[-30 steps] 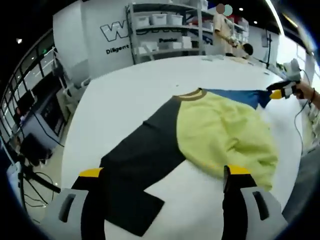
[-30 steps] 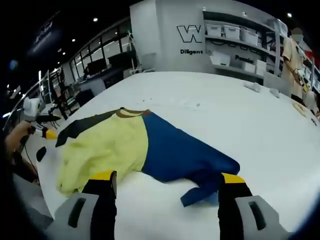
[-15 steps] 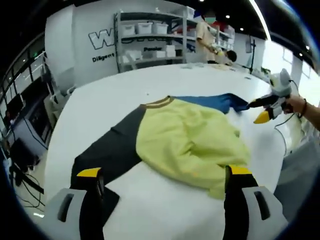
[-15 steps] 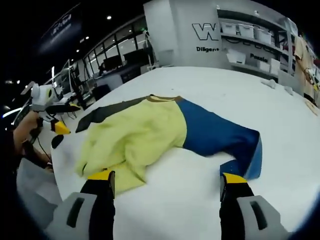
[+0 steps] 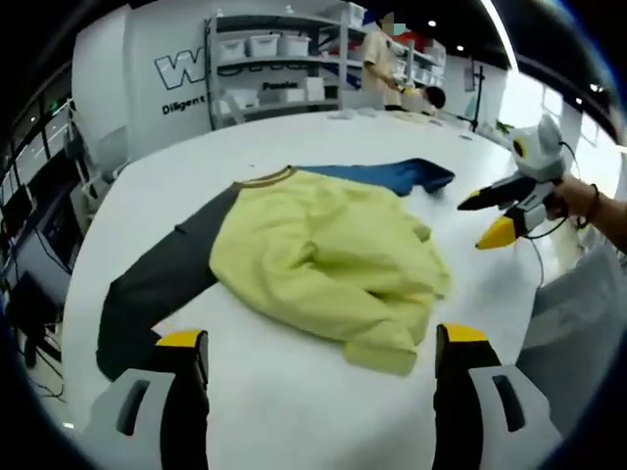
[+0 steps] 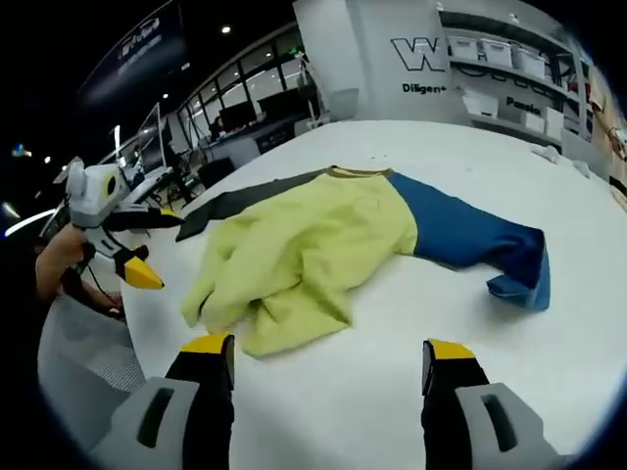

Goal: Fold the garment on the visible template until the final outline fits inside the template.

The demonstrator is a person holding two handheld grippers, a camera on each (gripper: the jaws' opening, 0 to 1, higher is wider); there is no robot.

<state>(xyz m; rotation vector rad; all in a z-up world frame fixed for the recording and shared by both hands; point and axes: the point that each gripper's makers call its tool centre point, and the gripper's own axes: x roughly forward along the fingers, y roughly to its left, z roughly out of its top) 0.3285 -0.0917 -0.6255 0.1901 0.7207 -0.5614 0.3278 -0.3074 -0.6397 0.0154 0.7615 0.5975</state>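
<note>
A garment with a crumpled yellow body (image 5: 323,255), a black sleeve (image 5: 157,289) and a blue sleeve (image 5: 392,174) lies on the white table (image 5: 294,127). My left gripper (image 5: 321,338) hangs open just short of the yellow hem, nothing between its jaws. The right gripper (image 5: 482,217), held in a hand, hovers open past the blue sleeve. In the right gripper view the yellow body (image 6: 304,245) is in the middle, with the blue sleeve (image 6: 470,235) to its right, its cuff turned up. My right gripper (image 6: 326,346) stands open before the hem. The left gripper (image 6: 157,250) hovers at the left.
Shelves with white bins (image 5: 274,69) and a standing person (image 5: 377,59) are beyond the table's far side. The table's edge (image 5: 83,294) curves down the left, with desks and cables below. A few small items (image 6: 544,152) lie on the far part of the table.
Both grippers have drawn back from the garment: the black sleeve no longer lies between the left jaws, and the blue cuff is well away from the right jaws. Both stay open.
</note>
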